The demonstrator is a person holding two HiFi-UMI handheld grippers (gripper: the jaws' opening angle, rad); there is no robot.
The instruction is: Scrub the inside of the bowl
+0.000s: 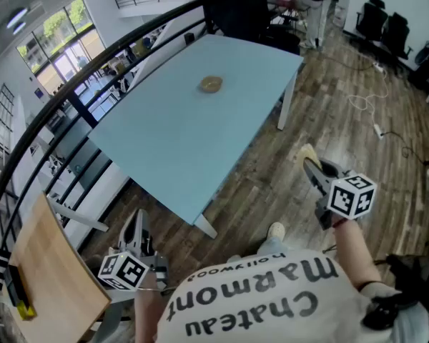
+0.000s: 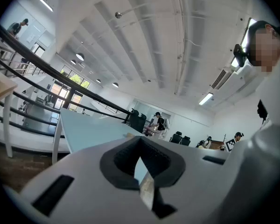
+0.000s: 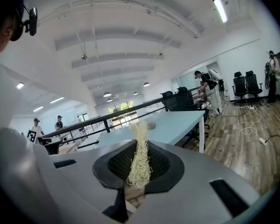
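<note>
A small tan bowl (image 1: 211, 84) sits alone on the light blue table (image 1: 171, 141), well ahead of both grippers. It also shows far off in the right gripper view as the bowl (image 3: 151, 125). My right gripper (image 1: 312, 168) hangs over the wooden floor to the right of the table, shut on a pale fibrous scrubber (image 1: 308, 153). In its own view the scrubber (image 3: 141, 150) stands up between the jaws of the right gripper (image 3: 138, 171). My left gripper (image 1: 136, 221) is low at the left, short of the table's near corner. The left gripper (image 2: 143, 169) is shut and holds nothing.
A dark railing (image 1: 71, 91) runs along the table's far left side. A wooden desk (image 1: 46, 277) stands at the lower left. Cables (image 1: 372, 113) lie on the plank floor at the right, and black office chairs (image 1: 382, 20) stand at the back.
</note>
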